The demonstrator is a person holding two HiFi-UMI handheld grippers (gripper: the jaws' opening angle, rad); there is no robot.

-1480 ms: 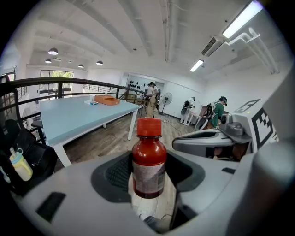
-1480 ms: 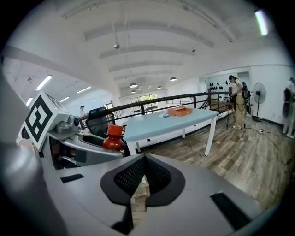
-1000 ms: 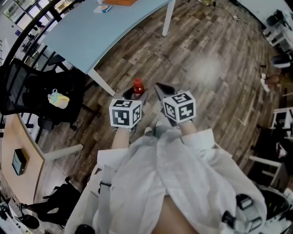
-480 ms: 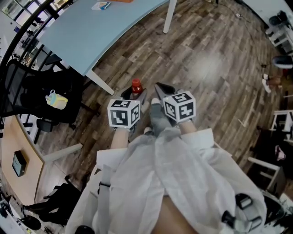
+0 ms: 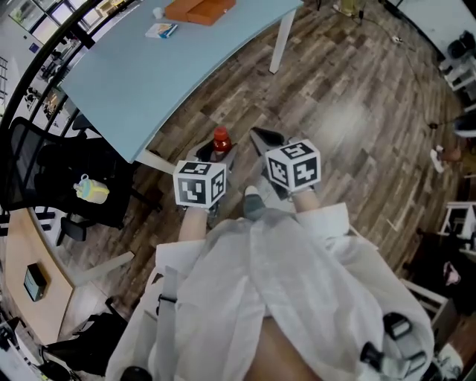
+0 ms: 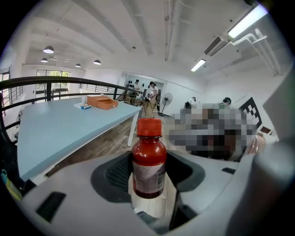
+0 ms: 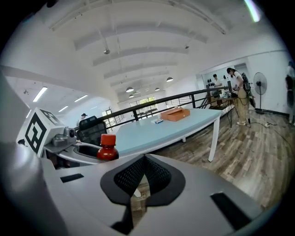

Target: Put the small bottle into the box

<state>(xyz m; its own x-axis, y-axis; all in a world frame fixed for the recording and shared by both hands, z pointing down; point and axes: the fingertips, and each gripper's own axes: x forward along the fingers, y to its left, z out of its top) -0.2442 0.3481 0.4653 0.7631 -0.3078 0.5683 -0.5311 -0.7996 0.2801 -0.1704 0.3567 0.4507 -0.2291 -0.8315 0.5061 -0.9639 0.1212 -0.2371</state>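
Left tongs clamped on the small bottle, which I hold upright by its body above the floor, presumably for base-first lowering. Right tongs pressed together, empty. The orange box sits on the counter, well apart.

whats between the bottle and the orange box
In the head view, only wood floor, then bare blue table, separates the bottle held in the left gripper from the box.
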